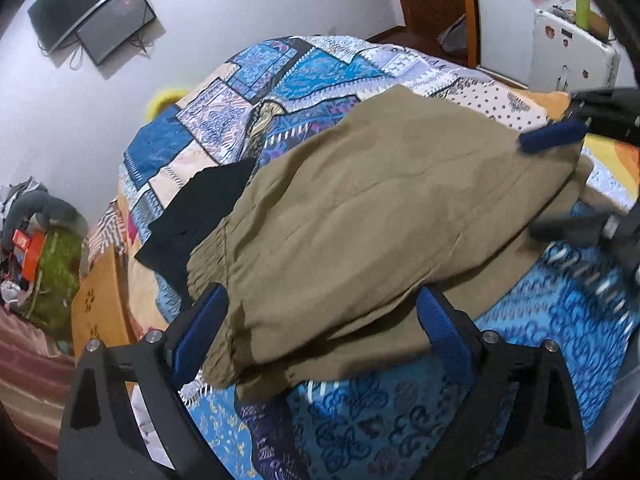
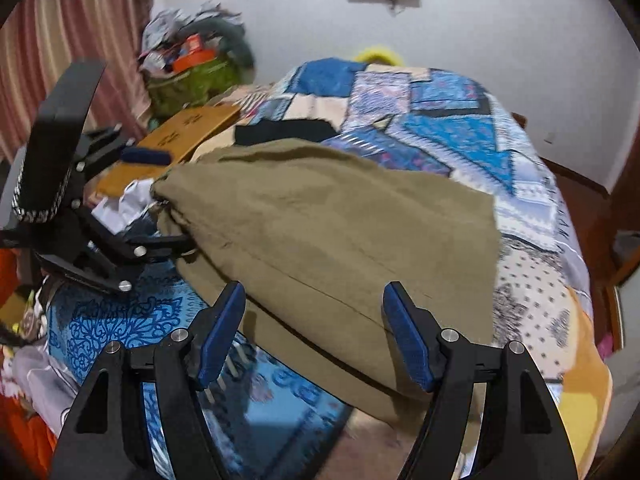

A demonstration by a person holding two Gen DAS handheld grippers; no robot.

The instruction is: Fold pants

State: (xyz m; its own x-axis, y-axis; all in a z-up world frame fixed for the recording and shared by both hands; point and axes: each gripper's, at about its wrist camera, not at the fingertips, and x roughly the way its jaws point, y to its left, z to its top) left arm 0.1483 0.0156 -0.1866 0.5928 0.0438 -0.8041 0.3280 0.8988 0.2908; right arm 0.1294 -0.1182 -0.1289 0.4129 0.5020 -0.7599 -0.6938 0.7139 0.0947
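The khaki pants (image 1: 360, 216) are lying on the bed (image 1: 280, 80), on top of a blue patchwork quilt (image 2: 440, 120), folded over into a thick bundle. Their elastic waistband (image 1: 212, 248) is sitting at the left end in the left wrist view, partly over a black cloth (image 1: 192, 216) that's peeking out from underneath.

The left gripper (image 1: 320, 320) is hovering right at the near edge of the pants with its fingers spread wide, one blue pad (image 1: 204, 320) at the waistband corner and the other further along the hem side. It isn't pinching anything. In the right wrist view, the same gripper (image 2: 160, 200) is showing up on the left by the bunched waistband end, with its lower finger looking like it's touching or tucked under the fabric, though it's a bit blurry there, so it's hard to say for sure.

The right gripper (image 2: 312, 332) is also spread open, straddling the near folded edge of the pants without gripping them. From the left wrist view, it (image 1: 560, 184) is hanging at the far right end of the bundle.

A TV (image 1: 116, 28) is hanging on the white wall, and a wooden board (image 2: 188, 132) is resting by the side of the bed next to a pile of clutter (image 2: 192, 60).
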